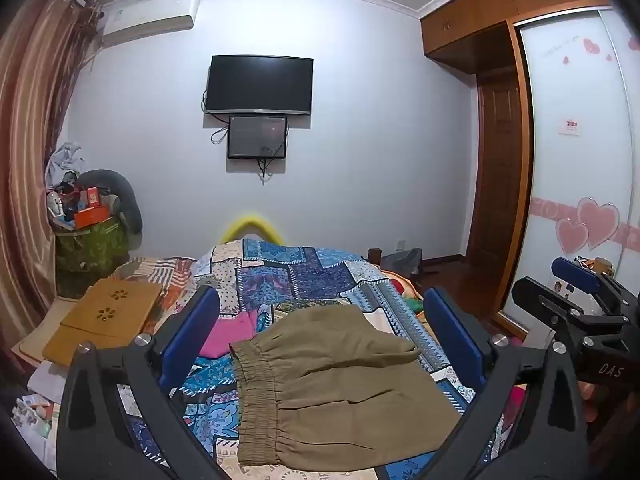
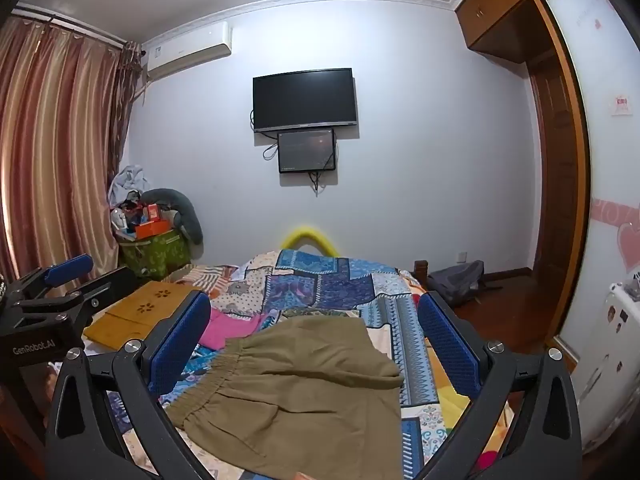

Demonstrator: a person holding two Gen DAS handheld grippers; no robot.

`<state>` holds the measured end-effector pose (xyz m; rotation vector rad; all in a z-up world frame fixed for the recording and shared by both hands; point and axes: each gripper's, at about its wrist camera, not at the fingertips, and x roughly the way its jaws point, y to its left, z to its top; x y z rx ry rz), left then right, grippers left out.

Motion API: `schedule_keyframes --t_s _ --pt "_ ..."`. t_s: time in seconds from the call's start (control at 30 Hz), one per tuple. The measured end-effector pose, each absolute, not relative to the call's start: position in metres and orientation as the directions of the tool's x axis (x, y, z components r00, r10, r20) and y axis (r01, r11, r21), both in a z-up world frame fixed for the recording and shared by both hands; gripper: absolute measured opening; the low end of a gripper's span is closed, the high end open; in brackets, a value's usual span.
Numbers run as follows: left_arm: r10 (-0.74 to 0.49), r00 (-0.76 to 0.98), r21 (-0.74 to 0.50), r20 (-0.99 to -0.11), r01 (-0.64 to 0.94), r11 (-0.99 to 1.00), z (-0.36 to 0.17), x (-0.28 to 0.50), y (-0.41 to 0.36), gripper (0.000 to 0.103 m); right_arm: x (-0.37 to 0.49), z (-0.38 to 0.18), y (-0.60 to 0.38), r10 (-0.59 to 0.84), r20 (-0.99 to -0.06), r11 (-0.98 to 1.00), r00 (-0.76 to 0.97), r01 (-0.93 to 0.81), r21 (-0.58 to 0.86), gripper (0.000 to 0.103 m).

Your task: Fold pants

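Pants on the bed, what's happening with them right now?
A person holds a gripper in each hand above the bed. The olive pants lie on the patchwork quilt, already folded over, elastic waistband toward the left. Both the left gripper and the right gripper are wide open, and their blue fingers are not touching the cloth. A pink garment lies beside the pants.
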<state>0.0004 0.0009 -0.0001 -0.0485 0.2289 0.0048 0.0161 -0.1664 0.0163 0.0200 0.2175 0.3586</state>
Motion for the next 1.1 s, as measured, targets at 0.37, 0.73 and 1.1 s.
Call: schedule_keyframes --t_s 0.37,0.73,1.1 --pt "0.012 0.977 -0.022 -0.214 -0.017 1.000 -0.001 -0.002 -0.004 0.103 0.018 0.012 -0.168 0.355 -0.214 0.935 0.910 -0.349 0.066 0.103" --pt "0.019 0.976 -0.016 -0.216 -0.024 1.000 0.002 -0.002 -0.006 0.103 0.017 0.015 -0.164 0.351 -0.220 0.936 0.910 -0.347 0.057 0.103" --pt "0.024 0.976 -0.017 -0.215 -0.028 0.999 0.002 -0.001 -0.003 0.103 0.017 0.016 -0.163 0.352 -0.220 0.936 0.910 -0.348 0.056 0.103"
